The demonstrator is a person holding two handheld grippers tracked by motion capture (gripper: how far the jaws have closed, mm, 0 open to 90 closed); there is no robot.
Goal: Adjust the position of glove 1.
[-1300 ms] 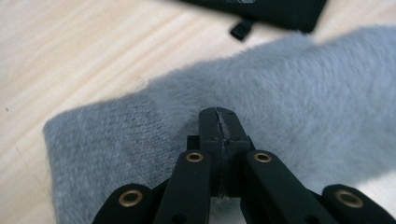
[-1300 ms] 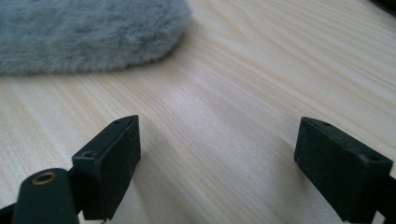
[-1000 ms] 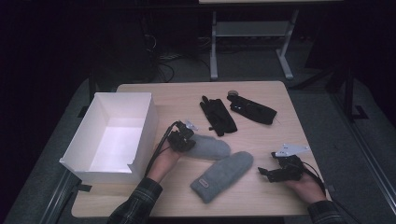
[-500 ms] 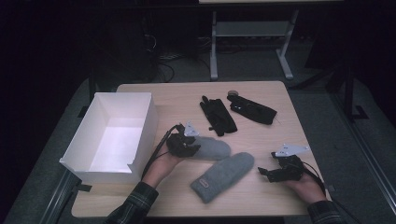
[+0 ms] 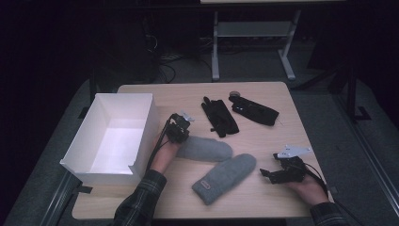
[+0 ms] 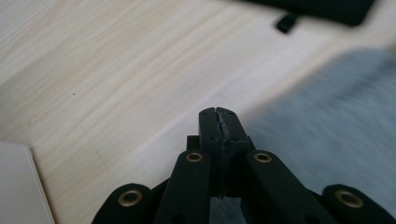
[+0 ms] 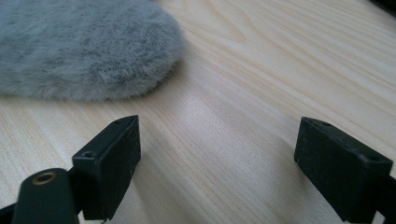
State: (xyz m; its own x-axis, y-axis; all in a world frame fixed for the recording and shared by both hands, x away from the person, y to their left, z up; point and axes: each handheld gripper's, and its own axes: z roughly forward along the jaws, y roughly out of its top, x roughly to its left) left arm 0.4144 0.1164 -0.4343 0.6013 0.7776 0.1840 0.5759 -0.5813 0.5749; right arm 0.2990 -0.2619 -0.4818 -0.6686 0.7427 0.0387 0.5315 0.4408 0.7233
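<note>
Two grey fluffy mittens lie mid-table: one (image 5: 204, 148) beside my left hand, the other (image 5: 226, 178) nearer the front, with a small label. My left gripper (image 5: 181, 125) hovers at the first mitten's left end, pointing away from me. In the left gripper view its jaws (image 6: 218, 114) have just been closing; they meet with nothing between them, and the mitten (image 6: 336, 126) lies to their right. My right gripper (image 5: 270, 174) rests open at the front right. Its jaws (image 7: 217, 154) stand wide over bare wood, short of the front mitten's rounded tip (image 7: 79, 46).
An open white box (image 5: 141, 122) stands at the table's left, close to my left hand. Two black gloves (image 5: 220, 117) (image 5: 254, 109) lie farther back with a small round object (image 5: 234, 94). A desk frame and cables sit on the dark floor beyond.
My left hand has pulled back left and farther from me, off the mitten's end. The right hand and both mittens have stayed put.
</note>
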